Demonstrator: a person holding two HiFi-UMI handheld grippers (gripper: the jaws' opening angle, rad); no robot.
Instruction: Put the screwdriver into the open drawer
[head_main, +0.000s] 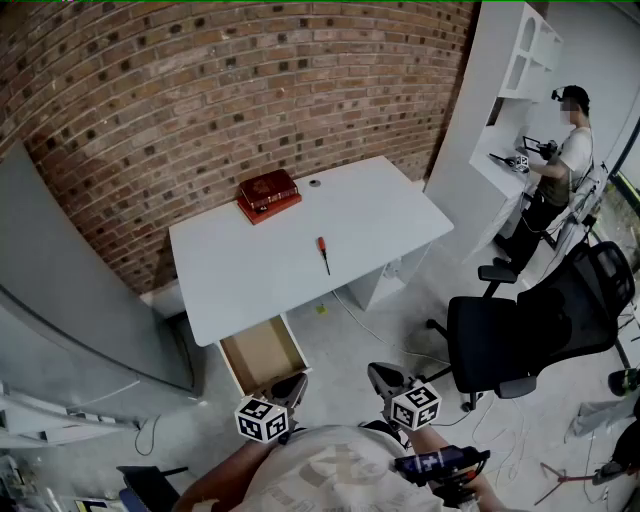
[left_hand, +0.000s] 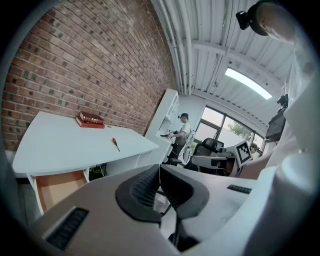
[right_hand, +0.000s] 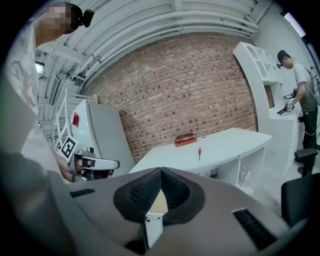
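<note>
1. The left gripper (head_main: 286, 388) had its jaws pressed together with nothing between them. The right gripper (head_main: 386, 380) also looked closed and empty.
2. The screwdriver (head_main: 323, 254) lay flat on the white counter (head_main: 390, 215), well ahead of both jaws and untouched. A red book (head_main: 268, 193) sat farther beyond it.
3. The open drawer (head_main: 262, 355) hung under the counter's near edge, just ahead of and below the left jaws.
4. Risk: reaching with the jaws closed would push the screwdriver, not grip it. Its round handle could then roll along the smooth top toward the edge.
5. Risk: a pinch on the thin shaft rather than the handle would probably let it swivel or slip during the carry.
6. Risk: the drawer mouth looked narrow, so an early or off-centre release could drop the screwdriver onto the floor (head_main: 350, 345).
</note>
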